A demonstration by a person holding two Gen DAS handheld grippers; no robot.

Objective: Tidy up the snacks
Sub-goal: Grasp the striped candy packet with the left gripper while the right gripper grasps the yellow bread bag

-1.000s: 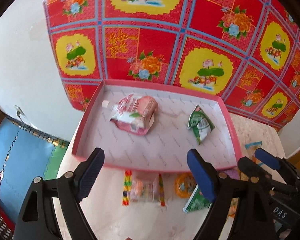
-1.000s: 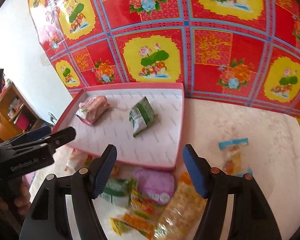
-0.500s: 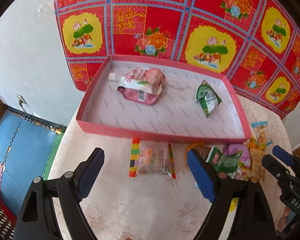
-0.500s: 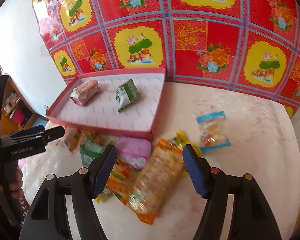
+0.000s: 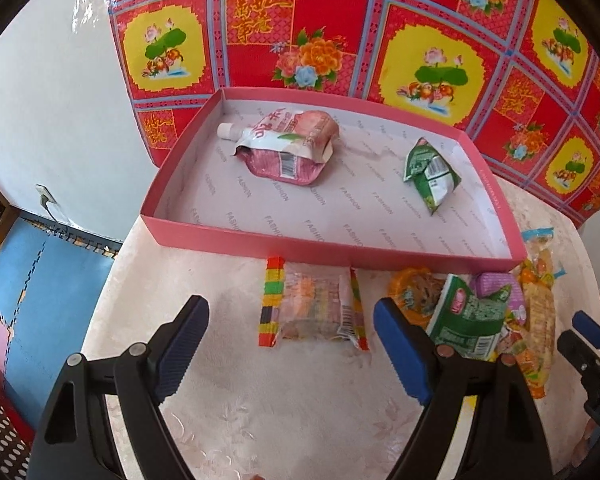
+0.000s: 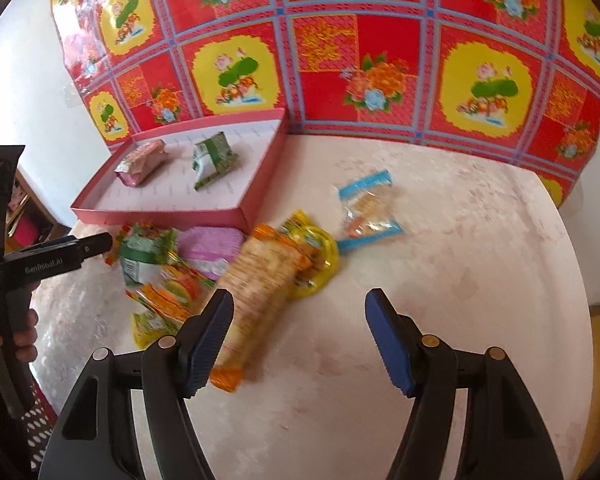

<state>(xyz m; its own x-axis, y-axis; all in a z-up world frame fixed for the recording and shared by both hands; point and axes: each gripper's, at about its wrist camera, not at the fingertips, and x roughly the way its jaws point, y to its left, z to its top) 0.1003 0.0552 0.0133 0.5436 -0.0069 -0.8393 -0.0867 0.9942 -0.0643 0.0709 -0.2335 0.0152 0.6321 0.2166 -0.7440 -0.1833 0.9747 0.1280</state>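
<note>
Pale tabletop (image 5: 228,384): left gripper (image 5: 290,344), jaws apart and empty, should straddle the striped packet (image 5: 314,306) at frame centre; right gripper (image 6: 298,340) gapes empty too.

Floral red cloth (image 5: 340,40), blue floor mat (image 5: 40,280)

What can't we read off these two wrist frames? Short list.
- Snack pile, left wrist view: right part hidden behind the left gripper's finger; packets overlap, so count unclear.
- Long orange packet, right wrist view: motion-blurred, print unreadable; near end partly behind the right gripper's finger.
- Green packet in the pink tray: label too small.
</note>
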